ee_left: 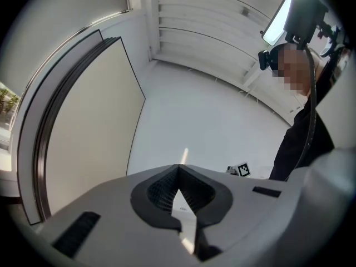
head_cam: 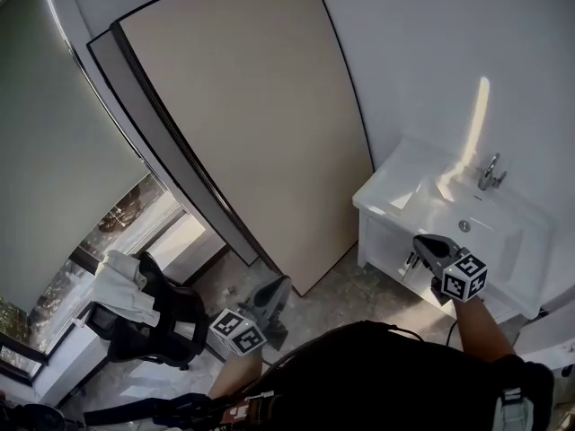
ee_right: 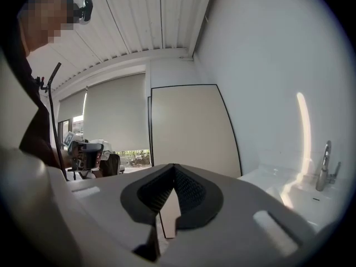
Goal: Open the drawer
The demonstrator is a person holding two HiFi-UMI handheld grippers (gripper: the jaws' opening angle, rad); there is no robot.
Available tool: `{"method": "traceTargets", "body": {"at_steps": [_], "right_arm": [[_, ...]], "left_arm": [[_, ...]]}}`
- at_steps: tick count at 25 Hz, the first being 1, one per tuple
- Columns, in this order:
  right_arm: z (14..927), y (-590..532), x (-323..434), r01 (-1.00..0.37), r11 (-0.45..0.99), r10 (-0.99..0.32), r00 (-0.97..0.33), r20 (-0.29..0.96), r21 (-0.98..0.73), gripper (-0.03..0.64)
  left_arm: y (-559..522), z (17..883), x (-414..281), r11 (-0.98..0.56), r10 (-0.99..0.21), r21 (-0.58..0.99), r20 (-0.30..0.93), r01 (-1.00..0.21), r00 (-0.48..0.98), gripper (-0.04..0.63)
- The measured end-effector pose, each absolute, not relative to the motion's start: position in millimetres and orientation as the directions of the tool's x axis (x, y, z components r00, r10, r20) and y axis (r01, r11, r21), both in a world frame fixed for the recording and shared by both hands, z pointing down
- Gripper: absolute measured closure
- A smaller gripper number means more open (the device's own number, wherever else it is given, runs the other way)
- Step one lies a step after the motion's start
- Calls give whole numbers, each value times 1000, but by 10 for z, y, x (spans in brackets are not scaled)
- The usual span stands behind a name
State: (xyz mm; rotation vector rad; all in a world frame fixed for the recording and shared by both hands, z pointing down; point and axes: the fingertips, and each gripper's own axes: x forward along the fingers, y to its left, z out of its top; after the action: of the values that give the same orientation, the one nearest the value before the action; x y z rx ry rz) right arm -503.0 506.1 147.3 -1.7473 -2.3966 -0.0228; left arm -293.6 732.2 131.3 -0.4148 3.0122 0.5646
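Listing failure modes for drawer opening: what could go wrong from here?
1. Right gripper is shut, fingers together; unless opened, it may just bump the vanity front.
2. No handle shows there, so a grip might slip.
3. The leaning panel stands close beside the vanity front; a swing could knock it.

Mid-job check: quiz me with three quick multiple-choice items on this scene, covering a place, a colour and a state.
1. In the head view, where does the white vanity stand relative to the large leaning panel?
A. To its left
B. To its right
C. On top of it

2. What colour is the panel's face?
A. Beige
B. Red
C. Green

3. How do the right gripper jaws stand?
A. Shut, nothing between them
B. Wide open
C. Shut on the faucet

Answers: 1 B, the vanity sits at the panel's right, against the wall. 2 A, its face is beige with a dark edge. 3 A, the right gripper view shows the jaws meeting with nothing between them.
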Motion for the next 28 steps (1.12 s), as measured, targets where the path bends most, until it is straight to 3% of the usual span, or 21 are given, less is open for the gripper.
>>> {"method": "traceTargets", "body": {"at_steps": [6,17,28], "right_arm": [[1512,4764,-5705,938,332,937,-317,145,-100,615],[1519,4113,-6419,863,488,869,-468,159,-129,615],[1199,4059,-7047,688,715,699,-696,167,-124,615]], "left_arm": [[6981,1348,-3722,889,-303,338,-75,-310,-950,604],[6608,1262,-4937,813,-481,343,-57,-470,-875,604],[6907,923,-6302,647,-712,331,-61,-687,-699,604]]}}
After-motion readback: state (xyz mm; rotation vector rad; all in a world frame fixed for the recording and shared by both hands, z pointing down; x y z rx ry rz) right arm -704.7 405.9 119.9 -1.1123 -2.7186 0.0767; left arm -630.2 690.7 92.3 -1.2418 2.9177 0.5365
